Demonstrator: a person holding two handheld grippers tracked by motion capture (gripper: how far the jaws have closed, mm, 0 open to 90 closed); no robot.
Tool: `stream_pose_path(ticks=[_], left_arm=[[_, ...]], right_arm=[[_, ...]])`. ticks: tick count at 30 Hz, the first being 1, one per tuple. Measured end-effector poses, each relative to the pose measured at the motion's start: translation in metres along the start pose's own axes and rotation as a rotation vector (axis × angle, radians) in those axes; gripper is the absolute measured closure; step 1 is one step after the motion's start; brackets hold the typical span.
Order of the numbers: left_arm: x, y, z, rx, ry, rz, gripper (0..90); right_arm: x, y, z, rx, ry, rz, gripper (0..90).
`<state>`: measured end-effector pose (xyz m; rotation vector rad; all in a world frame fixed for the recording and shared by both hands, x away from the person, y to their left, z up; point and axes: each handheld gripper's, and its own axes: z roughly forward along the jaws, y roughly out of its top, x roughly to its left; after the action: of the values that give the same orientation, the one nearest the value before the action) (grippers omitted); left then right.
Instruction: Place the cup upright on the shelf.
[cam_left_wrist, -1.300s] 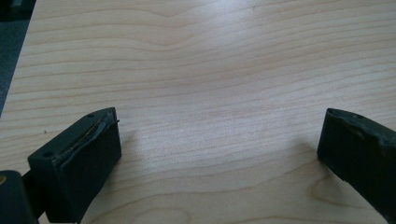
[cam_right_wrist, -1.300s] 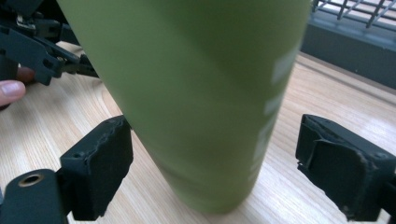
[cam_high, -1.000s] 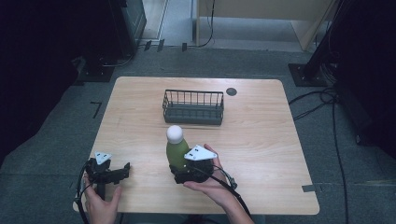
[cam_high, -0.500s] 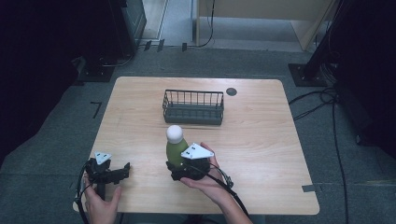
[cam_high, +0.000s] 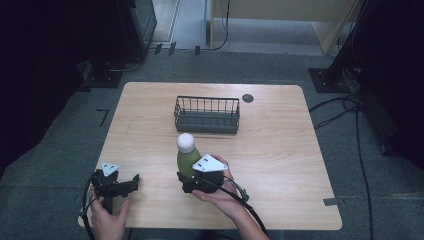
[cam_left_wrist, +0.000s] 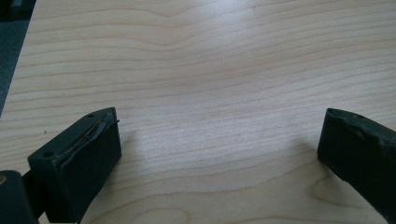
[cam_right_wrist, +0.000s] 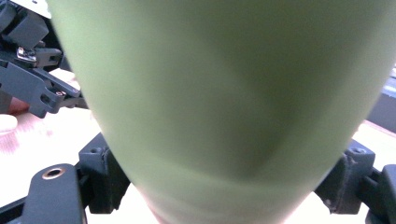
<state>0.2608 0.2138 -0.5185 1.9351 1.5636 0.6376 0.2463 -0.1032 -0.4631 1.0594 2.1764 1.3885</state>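
Your left gripper rests at the near-left corner of the table, jaws spread wide with only bare wood between them, as the left gripper view confirms. It sits close to the near edge and the left edge; watch both if you swing it.

The green bottle stands upright at the near centre of the table, its white round cap on top. Your right gripper is clamped on the bottle's lower body; in the right gripper view the jaws press against either flank of the green wall. Judged from its smooth matt surface, the bottle is rigid and likely somewhat slippery. How full it is cannot be read, so assume some weight. A tall body held low may tip; a hold nearer mid-height would steady it, and keep clear of the tapering neck.

The wire basket stands beyond the bottle, well apart, with open table between. To the right the tabletop is bare out to the far edge, giving ample room to move.
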Motion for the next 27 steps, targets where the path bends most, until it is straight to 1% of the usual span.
stream_pose_path(ticks=[2, 4, 6, 10, 11, 13, 16, 17, 19, 21, 27], left_arm=[[0.0, 0.0, 0.0, -0.001, -0.001, 0.001, 0.1], [0.0, 0.0, 0.0, 0.0, -0.001, 0.001, 0.1], [0.0, 0.0, 0.0, 0.0, -0.001, 0.001, 0.1], [0.0, 0.0, 0.0, 0.0, -0.001, 0.001, 0.1], [0.0, 0.0, 0.0, 0.0, 0.0, 0.001, 0.1], [0.0, 0.0, 0.0, 0.0, 0.0, 0.001, 0.1], [0.0, 0.0, 0.0, 0.0, -0.001, 0.001, 0.1], [0.0, 0.0, 0.0, 0.0, -0.001, 0.001, 0.1], [0.0, 0.0, 0.0, 0.0, 0.0, 0.0, 0.1], [0.0, 0.0, 0.0, 0.0, 0.0, 0.0, 0.1], [0.0, 0.0, 0.0, 0.0, 0.0, 0.0, 0.1]], right_arm=[[-0.001, 0.001, 0.0, 0.001, 0.009, 0.004, 17.8], [0.0, 0.001, 0.0, -0.001, 0.004, -0.003, 17.0], [0.0, 0.002, 0.0, -0.007, 0.008, 0.006, 16.0], [-0.001, 0.005, 0.001, -0.019, 0.014, 0.016, 16.8], [0.0, 0.005, 0.001, -0.022, 0.008, 0.016, 17.6], [0.001, 0.005, 0.001, -0.028, 0.0, 0.007, 18.4], [0.002, 0.005, 0.0, -0.035, -0.014, -0.022, 19.5], [0.002, 0.005, 0.0, -0.035, -0.014, -0.022, 19.5], [0.002, 0.005, 0.0, -0.033, -0.018, -0.014, 19.6], [-0.001, 0.007, -0.001, -0.03, -0.029, 0.004, 19.7], [-0.009, 0.012, -0.006, -0.024, -0.047, 0.017, 19.8]])
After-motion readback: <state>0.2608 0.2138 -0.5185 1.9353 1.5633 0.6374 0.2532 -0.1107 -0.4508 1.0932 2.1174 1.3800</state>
